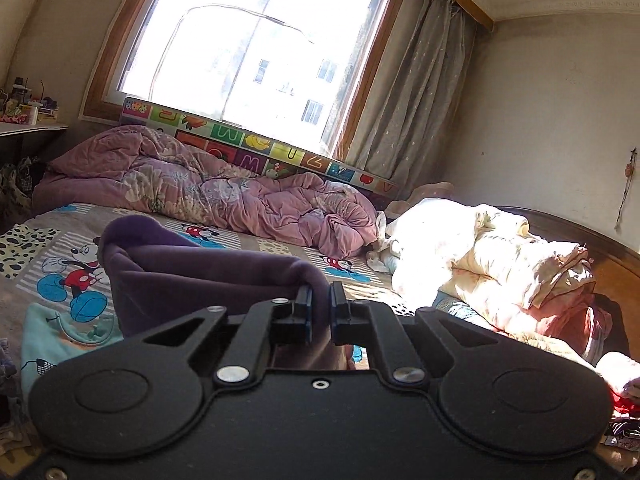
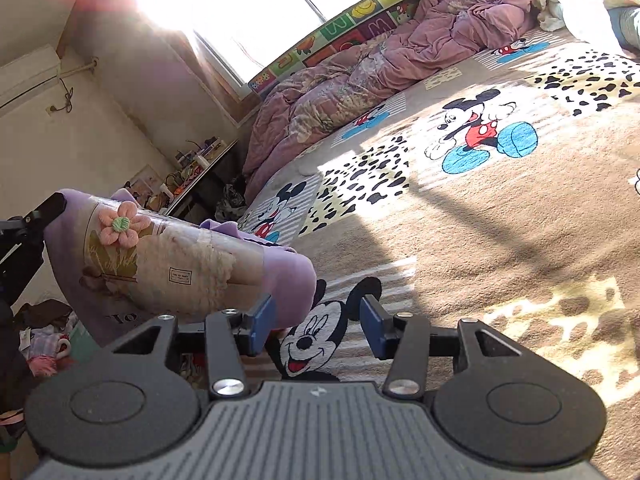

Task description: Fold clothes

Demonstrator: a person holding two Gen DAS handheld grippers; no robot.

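At the bottom centre of the left wrist view, the left gripper (image 1: 319,304) is clamped tight on a fold of the purple garment (image 1: 192,276), which hangs bunched to the left of the jaws above the bed. In the right wrist view the right gripper (image 2: 318,322) stands with its blue pads (image 2: 262,320) apart and nothing pinched between them; the same purple garment (image 2: 172,268), showing a printed panel and a pink knitted flower (image 2: 122,226), hangs in the left part of the frame with its lower edge just beside the left pad, and whether cloth touches that pad cannot be told. Beneath both lies the cartoon-mouse bedspread (image 2: 500,240), sunlit in patches. Farther back, a rumpled pink quilt (image 1: 208,188) lies across the bed in the middle of the frame, with a cream quilt (image 1: 480,256) heaped at the right. Behind them runs a colourful alphabet mat (image 1: 248,144) under the bright window (image 1: 256,48), with a grey curtain (image 1: 412,88) at its right.
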